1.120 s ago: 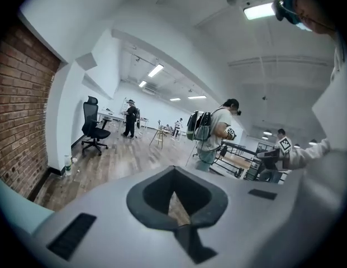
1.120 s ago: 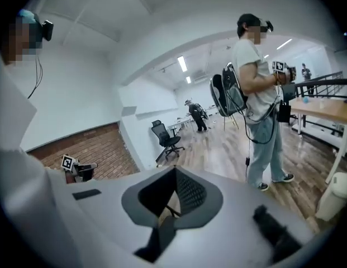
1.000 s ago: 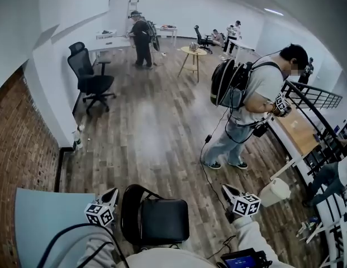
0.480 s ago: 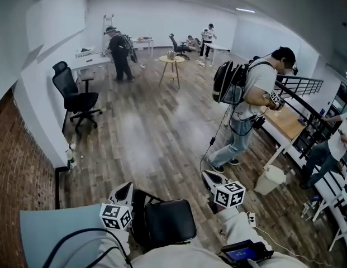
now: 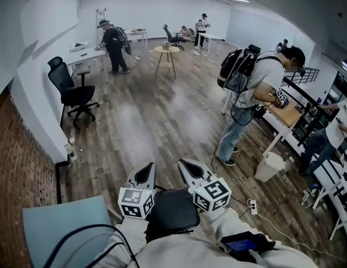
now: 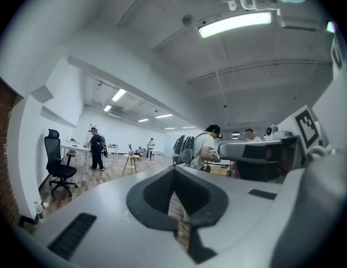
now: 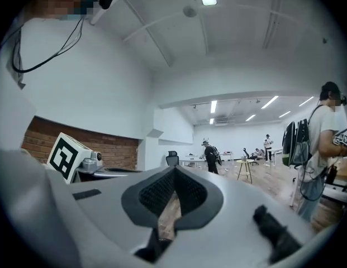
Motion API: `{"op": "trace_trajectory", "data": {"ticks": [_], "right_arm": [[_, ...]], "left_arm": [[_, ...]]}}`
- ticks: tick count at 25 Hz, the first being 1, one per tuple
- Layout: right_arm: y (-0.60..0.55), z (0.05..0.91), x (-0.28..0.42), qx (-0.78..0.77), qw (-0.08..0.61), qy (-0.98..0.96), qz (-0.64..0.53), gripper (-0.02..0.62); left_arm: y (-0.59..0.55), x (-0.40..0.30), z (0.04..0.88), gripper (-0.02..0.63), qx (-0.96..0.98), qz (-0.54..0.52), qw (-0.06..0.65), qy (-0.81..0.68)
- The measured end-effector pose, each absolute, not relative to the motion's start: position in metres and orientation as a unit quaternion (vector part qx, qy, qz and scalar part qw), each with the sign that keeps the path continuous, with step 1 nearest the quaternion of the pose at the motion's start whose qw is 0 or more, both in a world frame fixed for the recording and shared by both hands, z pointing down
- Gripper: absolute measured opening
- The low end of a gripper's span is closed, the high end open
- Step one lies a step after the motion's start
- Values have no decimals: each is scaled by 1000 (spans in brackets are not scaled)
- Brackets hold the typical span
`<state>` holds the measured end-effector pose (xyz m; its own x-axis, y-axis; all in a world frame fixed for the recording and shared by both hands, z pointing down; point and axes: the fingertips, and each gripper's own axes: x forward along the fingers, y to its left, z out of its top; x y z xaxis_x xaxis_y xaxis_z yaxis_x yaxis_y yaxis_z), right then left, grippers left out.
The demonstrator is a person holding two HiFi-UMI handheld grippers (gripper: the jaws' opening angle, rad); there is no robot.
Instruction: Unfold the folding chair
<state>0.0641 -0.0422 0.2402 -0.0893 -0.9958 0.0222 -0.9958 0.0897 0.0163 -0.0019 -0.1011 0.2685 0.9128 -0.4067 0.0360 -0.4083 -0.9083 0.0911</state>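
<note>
The black folding chair [image 5: 172, 212] stands right below me in the head view, its padded seat facing up; my arms and grippers hide much of its frame. My left gripper [image 5: 145, 173] and right gripper [image 5: 188, 167] are held side by side above the seat, pointing level into the room. Both are shut with nothing between their jaws and touch nothing. In the left gripper view the shut left gripper [image 6: 176, 193] faces the open room, with the right gripper [image 6: 262, 158] beside it. The right gripper view shows the shut right gripper [image 7: 172, 193] and the left gripper's marker cube [image 7: 66, 156].
A person with a backpack [image 5: 257, 91] stands at the right beside a wooden desk [image 5: 285, 116] and a white bin [image 5: 269, 166]. A light blue panel [image 5: 61, 228] lies at my left, by the brick wall [image 5: 17, 166]. A power strip [image 5: 252, 205] lies on the floor. An office chair [image 5: 72, 91] stands far left.
Both grippers rose from the chair's two sides and came together over the seat, the right one travelling farther. They stayed shut throughout.
</note>
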Motion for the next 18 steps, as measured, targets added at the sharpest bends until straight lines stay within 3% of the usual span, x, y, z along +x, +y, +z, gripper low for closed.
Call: {"op": "trace_trajectory", "data": {"ticks": [6, 18], "right_arm": [[-52, 250, 56, 665, -4, -746, 35, 6], [-60, 265, 47, 661, 10, -749, 44, 6]], "left_arm": [[-93, -5, 256, 3, 978, -14, 8, -206], [-100, -12, 264, 3, 978, -13, 7, -208]]}}
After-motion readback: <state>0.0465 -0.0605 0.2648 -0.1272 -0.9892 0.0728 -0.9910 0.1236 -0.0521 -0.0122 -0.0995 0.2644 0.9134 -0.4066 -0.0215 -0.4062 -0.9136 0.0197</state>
